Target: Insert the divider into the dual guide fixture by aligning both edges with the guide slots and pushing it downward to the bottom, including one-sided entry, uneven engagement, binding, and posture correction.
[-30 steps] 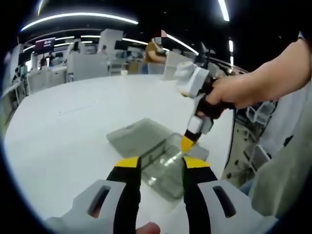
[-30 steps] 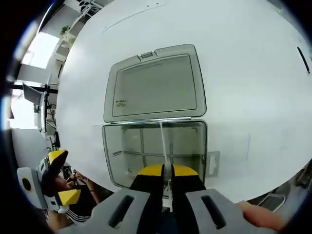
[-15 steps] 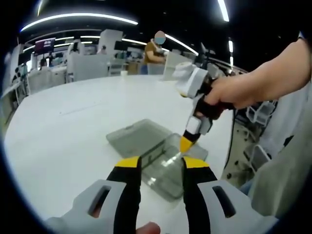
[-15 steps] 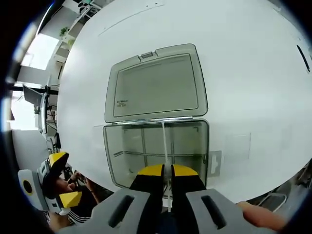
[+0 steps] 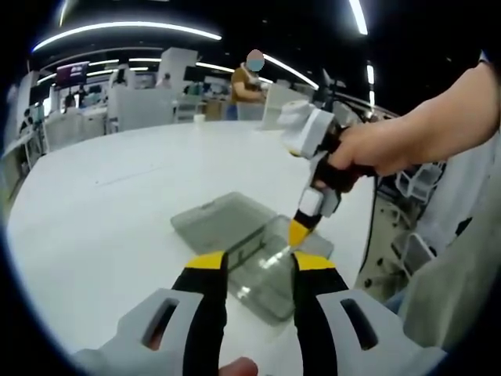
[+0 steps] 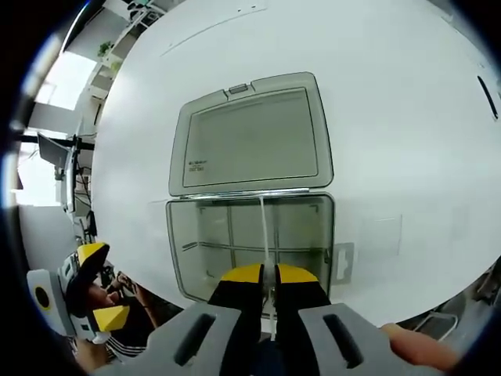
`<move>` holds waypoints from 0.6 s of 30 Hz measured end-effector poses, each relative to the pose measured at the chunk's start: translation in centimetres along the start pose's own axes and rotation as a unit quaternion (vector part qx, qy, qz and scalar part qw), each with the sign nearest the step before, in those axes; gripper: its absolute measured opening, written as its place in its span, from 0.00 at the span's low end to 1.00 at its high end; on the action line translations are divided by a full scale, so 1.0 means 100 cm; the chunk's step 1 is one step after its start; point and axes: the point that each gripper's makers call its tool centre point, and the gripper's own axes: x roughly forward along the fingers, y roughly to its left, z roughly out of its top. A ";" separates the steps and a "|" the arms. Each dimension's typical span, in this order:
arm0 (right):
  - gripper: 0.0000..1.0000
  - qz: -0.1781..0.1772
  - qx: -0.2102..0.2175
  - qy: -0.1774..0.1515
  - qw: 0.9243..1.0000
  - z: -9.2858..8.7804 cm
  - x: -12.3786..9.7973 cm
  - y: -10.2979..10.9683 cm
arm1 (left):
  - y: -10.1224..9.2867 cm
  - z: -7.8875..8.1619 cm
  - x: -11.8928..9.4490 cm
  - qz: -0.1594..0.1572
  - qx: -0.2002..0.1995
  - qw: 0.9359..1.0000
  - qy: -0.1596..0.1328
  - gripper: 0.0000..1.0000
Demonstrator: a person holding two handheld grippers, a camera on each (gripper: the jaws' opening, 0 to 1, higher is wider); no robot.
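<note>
A clear grey box (image 6: 227,235) with inner ribs sits on the white table (image 6: 407,117), its lid (image 6: 250,137) folded flat beyond the hinge. A thin clear divider (image 6: 264,227) stands edge-on across the middle of the box, running from the hinge side back to my right gripper (image 6: 270,274), which is shut on it. In the left gripper view the right gripper (image 5: 300,233) points down into the box (image 5: 262,274), held by a hand (image 5: 376,153). My left gripper (image 5: 260,262) hovers open just in front of the box, holding nothing. It also appears beside the table as the left gripper (image 6: 102,284).
The box sits close to the table's near edge (image 5: 344,258), with a metal frame and floor beyond it. Wide bare tabletop (image 5: 117,204) stretches past the lid (image 5: 219,219). A person (image 5: 250,78) and white furniture stand far behind.
The right gripper view has shifted very slightly and the divider's edge looks a little straighter across the box. The left gripper has stayed put and open.
</note>
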 end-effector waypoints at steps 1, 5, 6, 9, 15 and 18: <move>0.00 0.003 0.004 0.000 1.000 0.000 0.000 0.000 | 0.000 0.000 0.000 0.000 0.000 1.000 0.000 0.29; 0.00 0.002 0.003 0.000 1.000 -0.002 0.000 0.001 | -0.001 0.000 0.001 0.000 0.000 1.000 -0.001 0.29; 0.00 0.003 0.004 0.000 1.000 -0.001 0.001 0.001 | -0.001 0.000 0.001 -0.001 0.000 1.000 0.000 0.29; 0.00 0.001 0.000 -0.001 1.000 0.000 0.003 0.000 | -0.001 -0.001 0.001 0.000 -0.001 1.000 0.000 0.29; 0.00 0.000 -0.002 -0.002 1.000 -0.001 0.004 0.001 | -0.001 -0.001 0.000 0.001 -0.001 1.000 0.001 0.29; 0.00 -0.003 -0.006 -0.003 1.000 -0.001 0.004 0.001 | -0.001 -0.001 0.000 0.001 -0.002 1.000 0.000 0.29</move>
